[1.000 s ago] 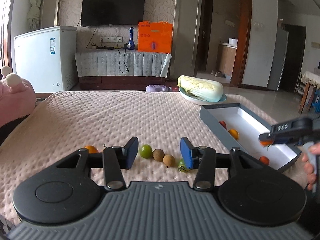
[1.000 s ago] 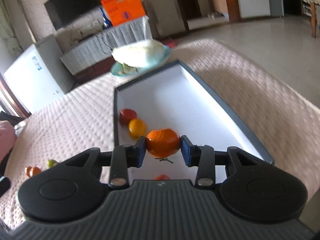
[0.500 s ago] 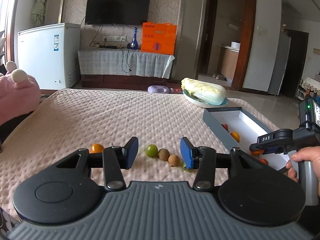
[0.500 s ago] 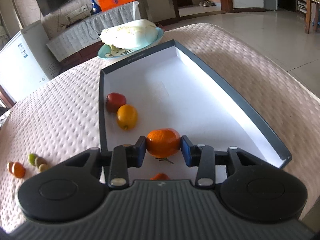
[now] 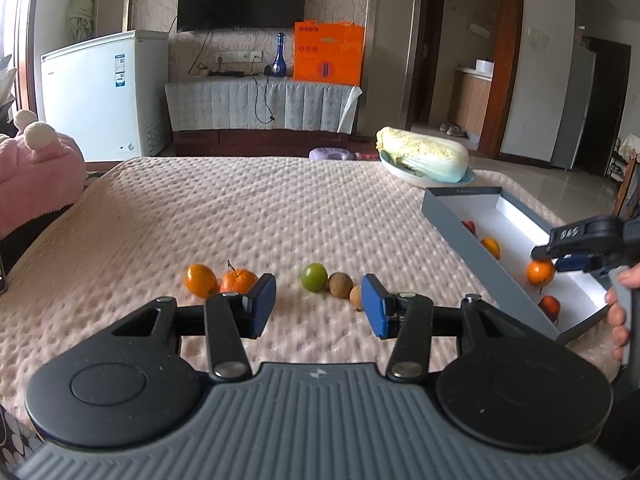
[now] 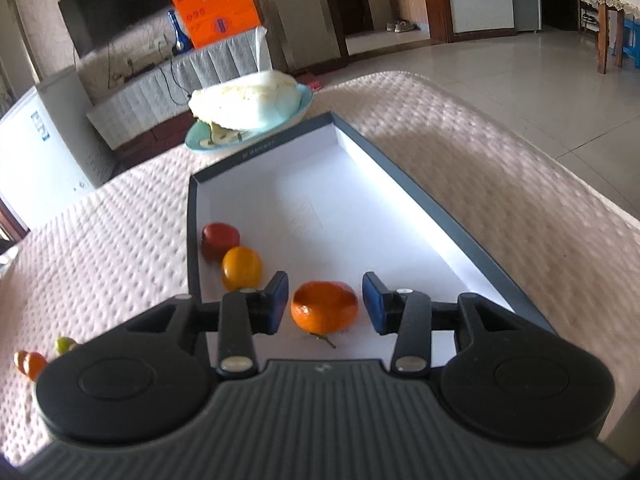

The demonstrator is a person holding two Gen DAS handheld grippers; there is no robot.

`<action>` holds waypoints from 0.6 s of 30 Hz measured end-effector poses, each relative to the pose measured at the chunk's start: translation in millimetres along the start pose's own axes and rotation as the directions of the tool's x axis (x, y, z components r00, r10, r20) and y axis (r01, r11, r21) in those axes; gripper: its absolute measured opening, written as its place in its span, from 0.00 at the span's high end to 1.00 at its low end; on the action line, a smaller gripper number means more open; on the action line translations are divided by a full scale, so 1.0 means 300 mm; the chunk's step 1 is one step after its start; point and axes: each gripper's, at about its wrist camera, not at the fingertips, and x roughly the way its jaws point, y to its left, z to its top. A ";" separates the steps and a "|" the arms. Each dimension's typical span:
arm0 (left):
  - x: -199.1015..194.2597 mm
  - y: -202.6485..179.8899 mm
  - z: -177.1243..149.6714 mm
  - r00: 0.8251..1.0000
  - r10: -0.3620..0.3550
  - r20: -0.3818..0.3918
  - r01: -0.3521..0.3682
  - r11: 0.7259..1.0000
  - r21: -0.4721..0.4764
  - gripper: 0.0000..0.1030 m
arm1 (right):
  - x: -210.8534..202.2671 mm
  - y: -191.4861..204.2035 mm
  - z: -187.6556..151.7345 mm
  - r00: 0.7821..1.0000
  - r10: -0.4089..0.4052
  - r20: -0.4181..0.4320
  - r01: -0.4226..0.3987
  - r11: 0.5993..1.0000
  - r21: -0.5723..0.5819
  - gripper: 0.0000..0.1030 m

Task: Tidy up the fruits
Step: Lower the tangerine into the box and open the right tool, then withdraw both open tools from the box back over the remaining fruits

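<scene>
A bed covered with a pale, dimpled quilt is seen from two handheld grippers. Near the bed's right edge a shallow grey box with a white floor is laid lengthwise. Inside it the right gripper is held low, its fingers having just been spread off a stemmed tangerine; narrow gaps show on both sides of the fruit, which appears to rest on the box floor, though contact is hard to confirm. By the box's left wall a red fruit and a yellow-orange fruit are set touching. The left gripper is poised over the quilt near the bed's front edge, its fingers spread with nothing between them. Just beyond them a row is laid out: two orange fruits, a green fruit and two brown fruits. At the far right corner a cabbage lies on a plate.
</scene>
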 end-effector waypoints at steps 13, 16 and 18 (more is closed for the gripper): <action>0.050 0.000 -0.034 0.997 0.062 -0.043 -0.060 0.998 0.036 0.45 | -0.076 0.011 0.018 0.991 0.030 0.132 -0.031 0.999 0.009 0.57; 0.056 -0.002 -0.037 0.997 0.065 -0.047 -0.063 0.997 0.042 0.45 | -0.084 -0.004 0.020 0.989 0.021 0.143 -0.025 0.999 0.029 0.57; 0.056 -0.007 -0.037 0.997 0.064 -0.044 -0.062 0.997 0.046 0.45 | -0.086 -0.014 0.023 0.989 0.016 0.148 -0.022 0.999 0.039 0.57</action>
